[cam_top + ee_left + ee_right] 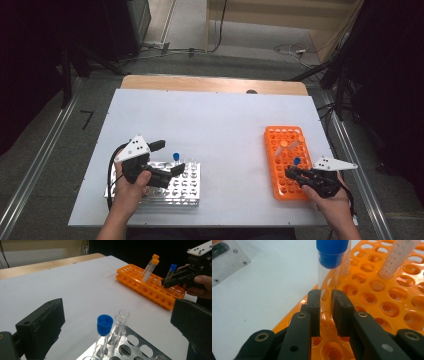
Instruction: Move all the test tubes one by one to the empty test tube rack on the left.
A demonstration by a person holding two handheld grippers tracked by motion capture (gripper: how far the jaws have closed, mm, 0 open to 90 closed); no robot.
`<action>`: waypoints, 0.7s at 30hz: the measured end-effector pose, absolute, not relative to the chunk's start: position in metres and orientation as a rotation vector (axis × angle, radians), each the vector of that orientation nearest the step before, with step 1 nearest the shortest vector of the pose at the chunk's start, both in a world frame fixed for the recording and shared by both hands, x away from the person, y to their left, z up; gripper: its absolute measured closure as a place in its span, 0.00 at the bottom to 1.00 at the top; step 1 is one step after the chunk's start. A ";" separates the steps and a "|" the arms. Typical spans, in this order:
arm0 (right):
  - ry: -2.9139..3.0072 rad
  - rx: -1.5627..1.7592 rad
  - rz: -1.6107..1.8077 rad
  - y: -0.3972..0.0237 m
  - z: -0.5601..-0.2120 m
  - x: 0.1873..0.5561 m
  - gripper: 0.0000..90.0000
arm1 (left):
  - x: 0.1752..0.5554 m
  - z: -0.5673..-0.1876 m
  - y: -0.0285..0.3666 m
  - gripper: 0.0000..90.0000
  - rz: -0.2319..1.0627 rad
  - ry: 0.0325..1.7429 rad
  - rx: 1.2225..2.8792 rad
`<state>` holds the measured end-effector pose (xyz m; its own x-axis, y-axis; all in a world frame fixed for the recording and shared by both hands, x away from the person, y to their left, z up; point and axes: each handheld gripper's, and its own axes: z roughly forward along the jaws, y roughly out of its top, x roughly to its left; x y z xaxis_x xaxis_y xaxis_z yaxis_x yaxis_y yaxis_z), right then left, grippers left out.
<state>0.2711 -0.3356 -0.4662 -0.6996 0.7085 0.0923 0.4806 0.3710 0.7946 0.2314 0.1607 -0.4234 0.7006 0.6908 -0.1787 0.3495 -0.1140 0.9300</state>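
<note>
My right gripper is shut on a clear tube with a blue cap, pads pressing its lower part. The tube stands upright over the near left part of the orange rack; whether its tip sits in a hole I cannot tell. The high view shows this gripper and tube at the orange rack. My left gripper is open over the metal rack, jaws wide on either side of another blue-capped tube without touching it. From above, the left gripper hovers at that rack.
Two orange-capped tubes lean in the orange rack's far end. Two uncapped clear tubes stand behind the blue-capped one in the metal rack. A white sheet covers the table between the racks. A person's hands hold both grippers at the near edge.
</note>
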 end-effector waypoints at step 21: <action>2.286 0.944 1.384 -0.311 -0.436 0.262 0.83 | 0.228 -0.419 0.152 0.00 0.363 0.810 1.725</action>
